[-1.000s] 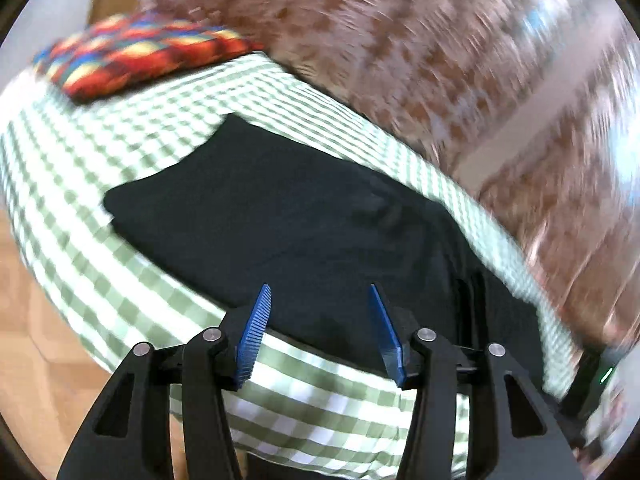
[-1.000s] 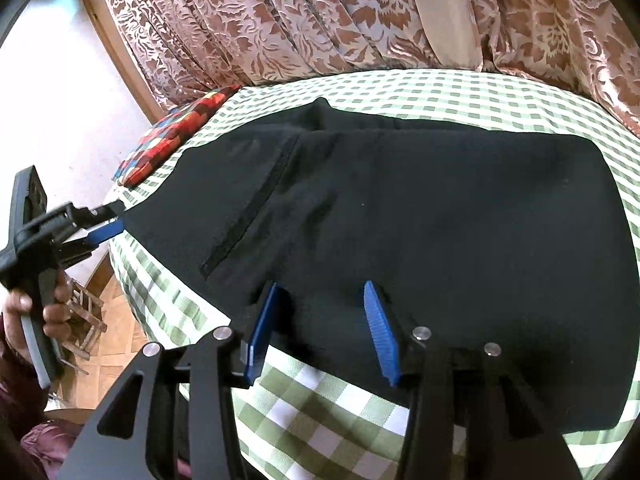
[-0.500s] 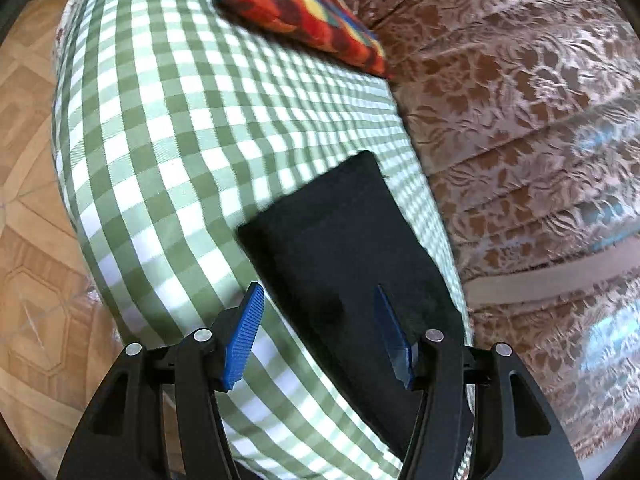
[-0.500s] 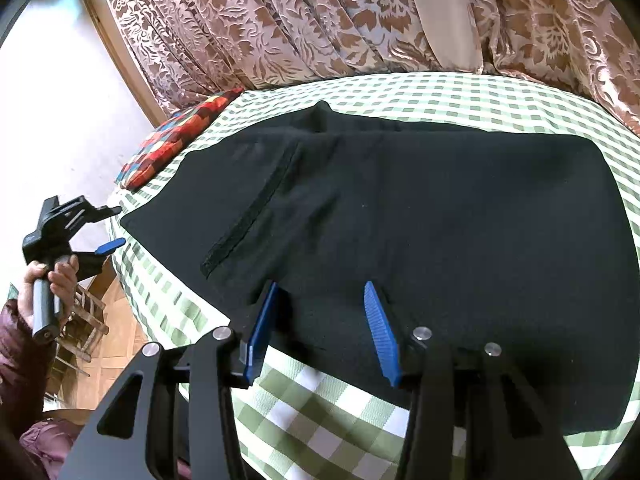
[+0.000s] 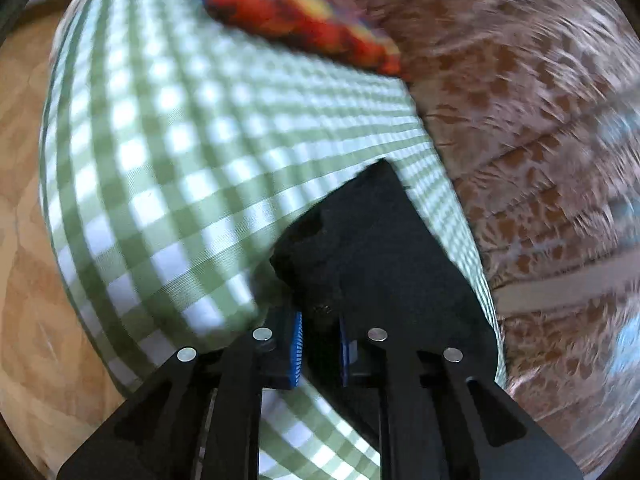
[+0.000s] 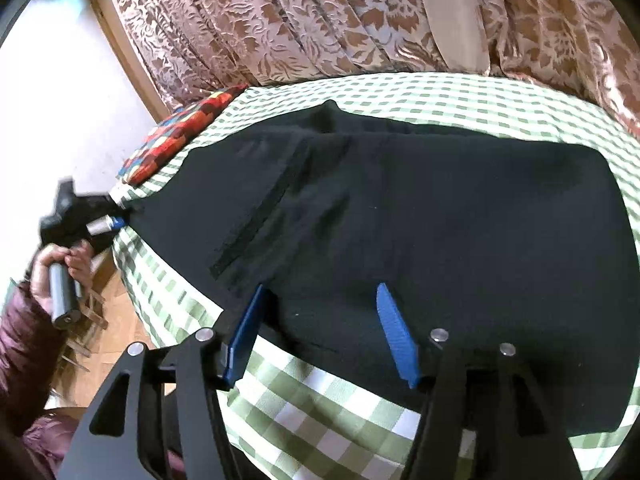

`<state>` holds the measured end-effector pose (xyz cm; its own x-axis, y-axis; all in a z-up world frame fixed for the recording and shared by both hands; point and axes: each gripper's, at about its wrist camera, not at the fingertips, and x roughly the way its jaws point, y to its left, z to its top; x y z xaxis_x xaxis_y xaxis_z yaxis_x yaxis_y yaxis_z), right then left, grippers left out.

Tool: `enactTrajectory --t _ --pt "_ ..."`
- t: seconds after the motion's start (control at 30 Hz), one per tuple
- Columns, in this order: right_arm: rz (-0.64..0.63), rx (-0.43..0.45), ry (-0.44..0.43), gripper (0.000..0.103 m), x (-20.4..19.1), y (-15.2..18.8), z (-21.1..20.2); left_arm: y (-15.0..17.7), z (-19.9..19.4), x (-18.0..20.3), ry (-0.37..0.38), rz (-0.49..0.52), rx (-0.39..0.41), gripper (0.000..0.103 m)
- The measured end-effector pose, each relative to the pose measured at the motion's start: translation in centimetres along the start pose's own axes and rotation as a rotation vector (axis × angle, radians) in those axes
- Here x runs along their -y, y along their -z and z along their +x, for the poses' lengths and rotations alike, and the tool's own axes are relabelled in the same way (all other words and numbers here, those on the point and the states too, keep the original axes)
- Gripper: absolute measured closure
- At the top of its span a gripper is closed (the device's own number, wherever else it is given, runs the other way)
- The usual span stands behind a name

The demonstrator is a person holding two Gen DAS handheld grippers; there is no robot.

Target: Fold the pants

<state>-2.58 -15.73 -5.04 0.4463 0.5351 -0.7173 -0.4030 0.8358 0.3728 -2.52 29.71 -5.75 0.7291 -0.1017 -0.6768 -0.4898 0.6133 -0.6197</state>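
Note:
Black pants lie flat across a bed covered in green-and-white checked cloth. In the left wrist view only their left corner shows, bunched up. My left gripper is closing its jaws, and the blue pads pinch that corner's fabric. The right wrist view shows the same left gripper at the pants' left corner, held by a person's hand. My right gripper hovers over the near edge of the pants. Its jaws are opening, and fabric lies beneath the gap, not pinched.
A multicoloured cushion rests at the bed's far left end. Patterned brown curtains hang behind the bed. Tan tiled floor lies beside the bed's edge, with a wooden frame standing on it.
The left gripper has moved onto the pants' corner and closed on it, bunching the fabric. The right gripper's jaws have spread wider while it stayed in place.

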Motion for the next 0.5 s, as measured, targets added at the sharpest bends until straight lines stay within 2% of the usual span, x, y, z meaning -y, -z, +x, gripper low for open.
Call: enactTrajectory --t 0.07,0.17,0.2,0.27,0.33,0.5 --pt "-0.003 0.002 -0.005 0.026 -0.3 -0.2 -0.4 0.2 -1.2 2.4 0.066 0.095 0.034 0.091" --pt "-0.007 0.040 0.014 0.021 -0.9 -0.7 -1.6 1.2 -2.9 6.9 0.152 0.273 0.059 0.091" --pt "-0.008 0.053 0.015 0.021 -1.0 -0.9 -2.1 2.2 -3.5 9.2 0.188 0.368 0.064 0.091" --pt "0.010 0.077 -0.013 0.019 -1.1 -1.4 -3.0 4.1 -4.1 12.3 0.231 0.497 0.064 0.091" --pt "0.047 0.085 -0.072 0.015 -0.9 -2.3 -3.6 6.4 -4.2 15.2 0.274 0.610 0.053 0.091" --pt "0.166 0.052 -0.304 0.010 -0.4 -5.1 -3.3 11.6 -3.5 19.3 0.339 0.801 0.008 0.091"
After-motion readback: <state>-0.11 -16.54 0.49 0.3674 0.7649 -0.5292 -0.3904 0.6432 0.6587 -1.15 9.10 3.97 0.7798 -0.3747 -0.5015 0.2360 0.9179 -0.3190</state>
